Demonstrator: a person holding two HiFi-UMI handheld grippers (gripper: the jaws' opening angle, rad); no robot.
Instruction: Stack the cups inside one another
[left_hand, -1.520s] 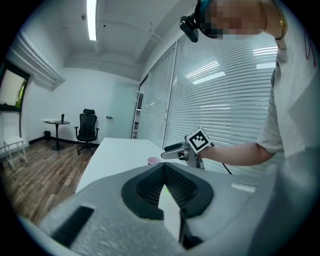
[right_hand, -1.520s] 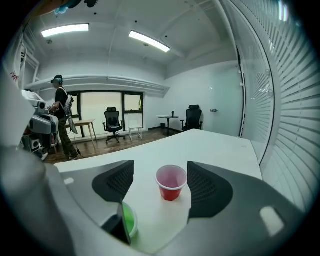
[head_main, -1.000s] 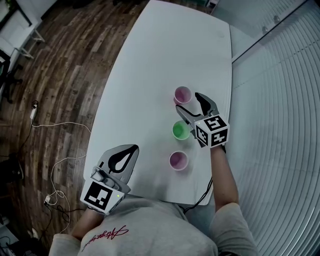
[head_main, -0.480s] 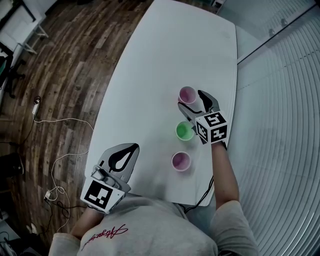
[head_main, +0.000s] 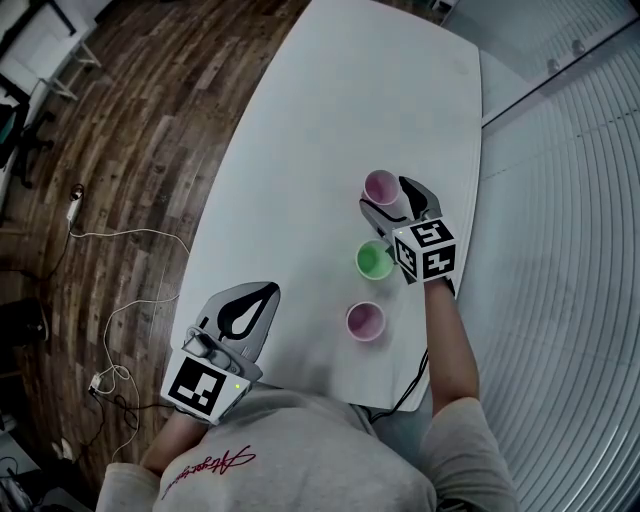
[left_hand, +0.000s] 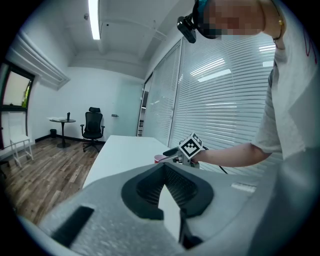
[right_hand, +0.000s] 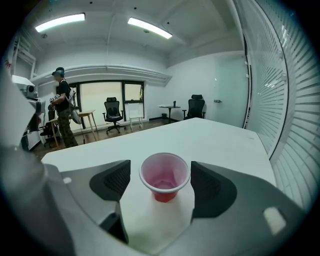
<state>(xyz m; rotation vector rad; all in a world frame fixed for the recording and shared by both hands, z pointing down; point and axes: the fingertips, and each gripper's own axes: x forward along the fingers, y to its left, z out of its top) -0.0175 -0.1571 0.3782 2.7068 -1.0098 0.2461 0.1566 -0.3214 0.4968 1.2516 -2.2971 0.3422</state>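
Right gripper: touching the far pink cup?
Cannot tell. Right gripper view: the right gripper stands open round the far pink cup, gap clear on one side, rim seemingly flush on the other.

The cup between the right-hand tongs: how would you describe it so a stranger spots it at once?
On the white table, three cups stand in a row near its right edge. It is the pink cup farthest from the person, beyond the green cup, between the open right tongs; the other pink cup stands nearest the person.
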